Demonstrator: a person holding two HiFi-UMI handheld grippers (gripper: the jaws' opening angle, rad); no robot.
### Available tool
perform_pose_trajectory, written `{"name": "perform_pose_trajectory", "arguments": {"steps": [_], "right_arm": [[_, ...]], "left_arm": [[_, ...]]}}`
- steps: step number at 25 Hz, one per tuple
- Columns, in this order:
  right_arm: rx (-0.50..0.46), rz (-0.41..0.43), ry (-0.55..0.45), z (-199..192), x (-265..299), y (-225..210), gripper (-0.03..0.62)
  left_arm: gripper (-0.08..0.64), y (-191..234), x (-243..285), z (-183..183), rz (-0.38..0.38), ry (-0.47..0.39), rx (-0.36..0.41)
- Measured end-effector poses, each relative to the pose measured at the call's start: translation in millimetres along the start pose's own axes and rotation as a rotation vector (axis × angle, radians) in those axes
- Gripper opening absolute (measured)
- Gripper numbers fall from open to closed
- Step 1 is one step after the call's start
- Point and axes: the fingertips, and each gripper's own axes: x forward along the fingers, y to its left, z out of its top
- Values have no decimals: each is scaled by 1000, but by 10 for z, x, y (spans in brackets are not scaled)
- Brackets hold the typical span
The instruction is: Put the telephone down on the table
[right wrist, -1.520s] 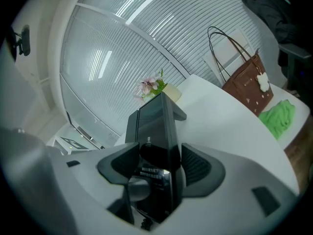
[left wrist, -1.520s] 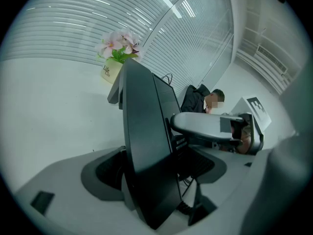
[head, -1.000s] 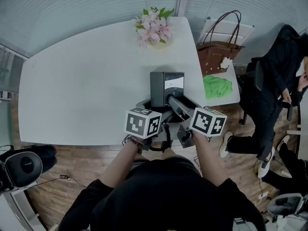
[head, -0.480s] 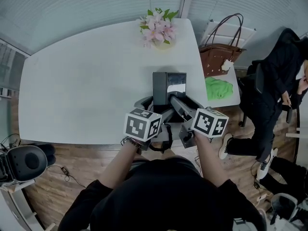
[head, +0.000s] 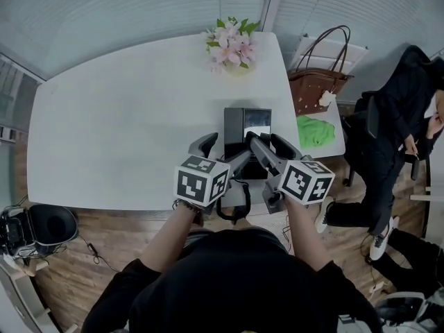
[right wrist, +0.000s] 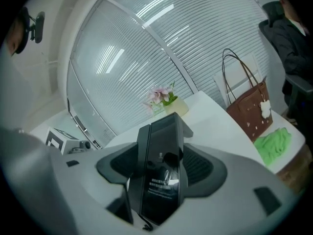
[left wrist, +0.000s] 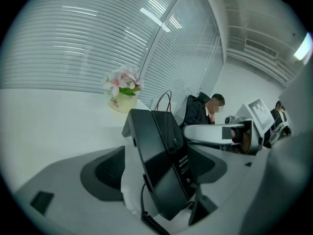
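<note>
The black telephone (head: 248, 127) lies on the white table (head: 125, 116) close to its near edge, and its coiled cord (head: 232, 203) loops off that edge. My left gripper (head: 220, 151) is at the telephone's near end. In the left gripper view the telephone (left wrist: 164, 160) leans toward the right pad, with a gap at the left pad. My right gripper (head: 269, 144) is open around the same end. Its jaws have just been opening, and the telephone (right wrist: 159, 170) fills the space between its pads.
A pot of pink flowers (head: 232, 41) stands at the table's far edge. A brown handbag (head: 316, 82) and a green cloth (head: 316, 130) lie on a side surface to the right. A person in black (head: 395, 116) sits beyond them. An office chair (head: 41, 231) stands at lower left.
Both grippers have risen a little and their marker cubes look larger. The telephone stays where it was on the table.
</note>
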Motion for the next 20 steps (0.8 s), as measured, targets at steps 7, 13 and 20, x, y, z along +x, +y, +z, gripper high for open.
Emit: {"name": "perform_pose_trajectory", "arguments": {"steps": [7, 13, 20], "right_arm": [[-72, 26, -83, 258, -93, 212, 273], [-158, 49, -146, 469, -160, 462, 273], [-205, 65, -193, 611, -209, 630, 273]], "left_arm": [[400, 49, -210, 378, 32, -137, 63], [400, 49, -425, 638, 35, -239, 80], [400, 62, -629, 810, 46, -307, 83]]}}
